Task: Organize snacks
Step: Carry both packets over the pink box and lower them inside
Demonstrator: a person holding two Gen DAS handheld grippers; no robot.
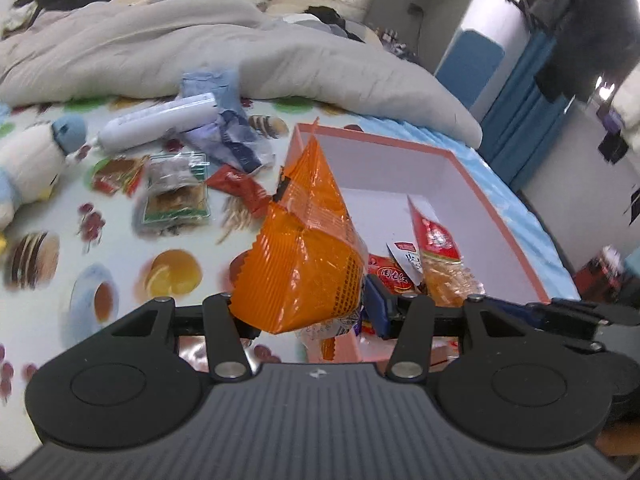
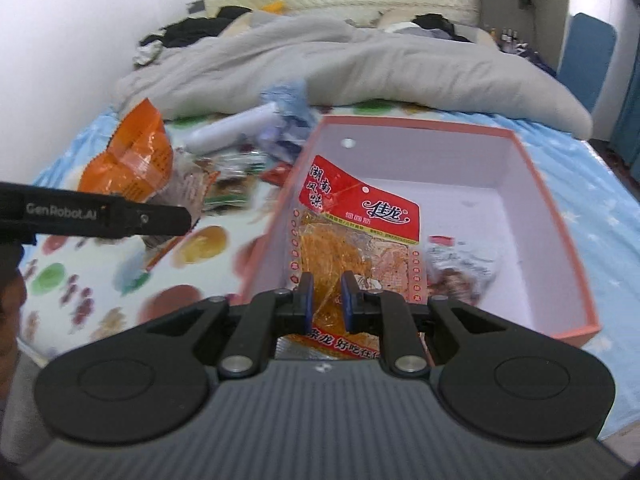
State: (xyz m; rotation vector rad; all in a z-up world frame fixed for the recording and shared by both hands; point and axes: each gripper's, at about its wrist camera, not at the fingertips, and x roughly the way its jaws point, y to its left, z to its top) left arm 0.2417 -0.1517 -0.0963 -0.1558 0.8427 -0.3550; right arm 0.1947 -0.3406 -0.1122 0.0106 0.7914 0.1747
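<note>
- The left claw point(image 1: 304, 312) is clamped on the lower end of an orange snack packet point(image 1: 300, 256), which stands up above the near left corner of the pink box point(image 1: 500, 208). In the right wrist view the same packet looks to hang left of the box, over the bed, so a release now could drop it outside the wall.
- The grip sits on crinkly film near the packet's edge. I judge it could slip or twist free if the hand swings fast; the blur in both views suggests quick motion.
- The right claw point(image 2: 328, 304) is pinched on the clear lower part of a red-topped spicy strip packet point(image 2: 356, 236), which stands tilted inside the box against its left wall. It may flop flat, or onto the small wrapped snack point(image 2: 460, 264) beside it.
- The two claws work close together at the same box corner and could knock each other or shove the light box along the bed sheet point(image 1: 120, 248).
- Loose snacks point(image 1: 176, 196) still lie on the sheet beside a plush toy point(image 1: 28, 168) and a white tube point(image 1: 160, 124); picking from this cluttered pile risks pinching two things at once.
</note>
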